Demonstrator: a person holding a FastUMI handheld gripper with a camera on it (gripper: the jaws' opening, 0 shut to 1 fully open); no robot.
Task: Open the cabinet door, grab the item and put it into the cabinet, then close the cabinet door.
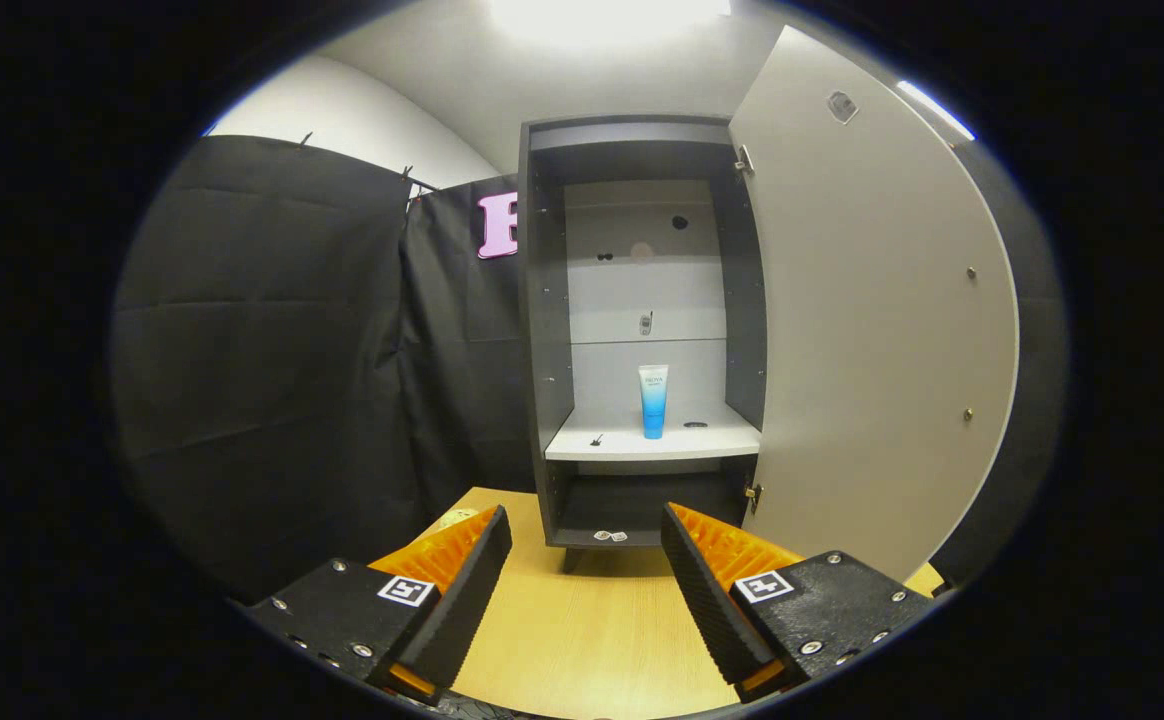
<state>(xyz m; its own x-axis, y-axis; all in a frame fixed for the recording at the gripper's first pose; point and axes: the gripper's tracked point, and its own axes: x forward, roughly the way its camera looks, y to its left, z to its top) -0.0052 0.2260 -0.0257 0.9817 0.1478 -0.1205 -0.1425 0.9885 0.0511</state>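
While gripper [585, 560] gapes empty, tube [653, 400] stands upright on cabinet [542, 330] shelf

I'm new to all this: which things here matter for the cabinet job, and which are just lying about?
Job: cabinet, open door, tube upright on the shelf, open fingers empty.
Lying about: table, small bits on shelf and cabinet floor.

A blue tube [653, 400] stands upright on the cabinet's white shelf [722, 440].
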